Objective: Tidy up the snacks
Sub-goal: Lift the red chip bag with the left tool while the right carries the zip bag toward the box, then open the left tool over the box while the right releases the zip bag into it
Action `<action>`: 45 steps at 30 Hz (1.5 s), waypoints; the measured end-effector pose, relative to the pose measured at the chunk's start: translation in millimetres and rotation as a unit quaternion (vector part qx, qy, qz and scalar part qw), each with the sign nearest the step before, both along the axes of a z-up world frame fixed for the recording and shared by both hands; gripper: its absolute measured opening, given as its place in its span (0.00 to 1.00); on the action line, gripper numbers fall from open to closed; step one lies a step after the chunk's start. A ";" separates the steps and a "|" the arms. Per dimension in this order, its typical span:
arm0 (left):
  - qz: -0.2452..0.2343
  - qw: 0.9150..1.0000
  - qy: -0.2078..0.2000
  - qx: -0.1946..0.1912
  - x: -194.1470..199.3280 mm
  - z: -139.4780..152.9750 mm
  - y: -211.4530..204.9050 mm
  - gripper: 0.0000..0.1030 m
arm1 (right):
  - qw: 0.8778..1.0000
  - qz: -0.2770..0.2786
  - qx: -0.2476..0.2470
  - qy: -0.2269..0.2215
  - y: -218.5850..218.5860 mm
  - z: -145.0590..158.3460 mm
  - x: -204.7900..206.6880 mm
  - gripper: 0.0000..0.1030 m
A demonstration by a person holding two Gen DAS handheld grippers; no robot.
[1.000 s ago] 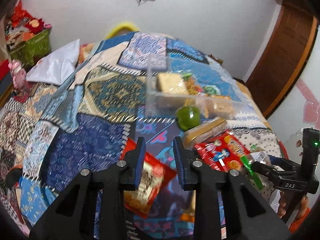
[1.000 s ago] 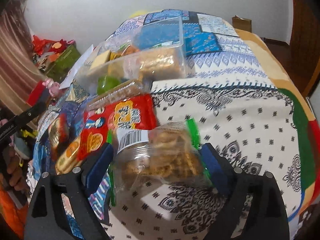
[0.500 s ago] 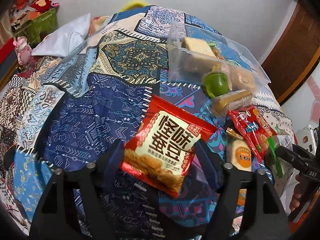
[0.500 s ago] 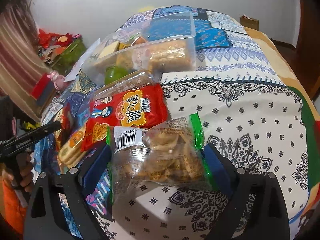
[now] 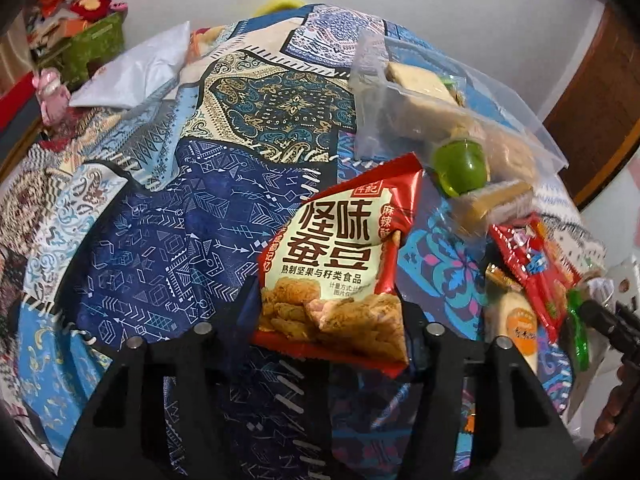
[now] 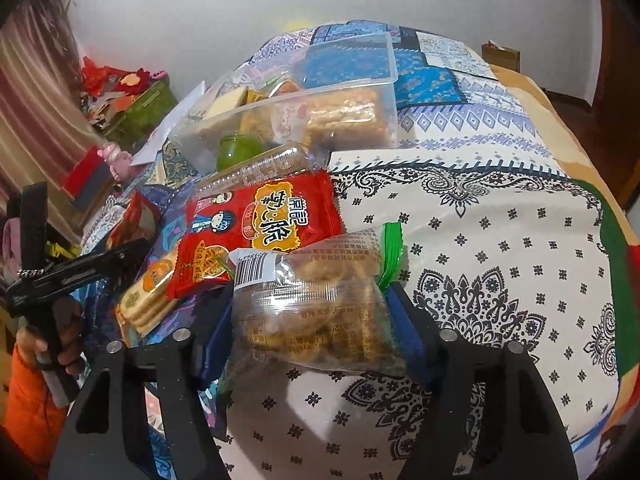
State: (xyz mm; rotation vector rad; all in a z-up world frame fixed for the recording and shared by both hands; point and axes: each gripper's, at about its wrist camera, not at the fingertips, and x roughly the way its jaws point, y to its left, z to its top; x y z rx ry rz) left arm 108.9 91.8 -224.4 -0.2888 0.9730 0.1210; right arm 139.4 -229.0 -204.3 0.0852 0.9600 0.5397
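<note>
My left gripper (image 5: 328, 316) is shut on a red and yellow broad-bean snack bag (image 5: 340, 272) and holds it tilted up off the bed. My right gripper (image 6: 312, 320) is shut on a clear cookie bag with green ends (image 6: 316, 300), lifted above the quilt. A clear plastic bin (image 6: 348, 76) with several snacks in it stands farther back; it also shows in the left wrist view (image 5: 500, 92). In front of the bin lie a green jelly cup (image 5: 460, 164), a clear cracker tray (image 6: 256, 172), a red snack packet (image 6: 260, 220) and a round-cracker pack (image 6: 148, 300).
The patchwork quilt (image 5: 168, 216) covers the whole bed. A white pillow (image 5: 140, 68) lies at the far left. A green box with red items (image 6: 136, 100) stands beside the bed. A brown door (image 5: 592, 128) is at the right.
My left gripper opened, came down around the red bean bag, shut on it and lifted it. My right gripper closed on the cookie bag and raised it slightly.
</note>
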 end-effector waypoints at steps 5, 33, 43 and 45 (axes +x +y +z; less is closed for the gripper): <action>-0.001 1.000 -0.015 0.000 -3.8 8.1 2.9 0.47 | 1.000 -0.006 -0.006 -0.013 -3.1 6.9 -3.3 0.61; -0.034 0.986 -0.158 0.036 91.3 128.0 -25.2 0.47 | 0.986 -0.036 0.033 -0.162 24.6 109.2 85.8 0.61; -0.038 0.990 -0.132 0.040 163.0 105.0 -25.3 0.47 | 0.989 -0.027 0.029 -0.142 55.7 94.0 141.4 0.61; -0.039 0.990 -0.129 0.051 175.1 100.5 -26.5 0.47 | 0.990 -0.023 0.024 -0.136 61.9 88.0 151.7 0.61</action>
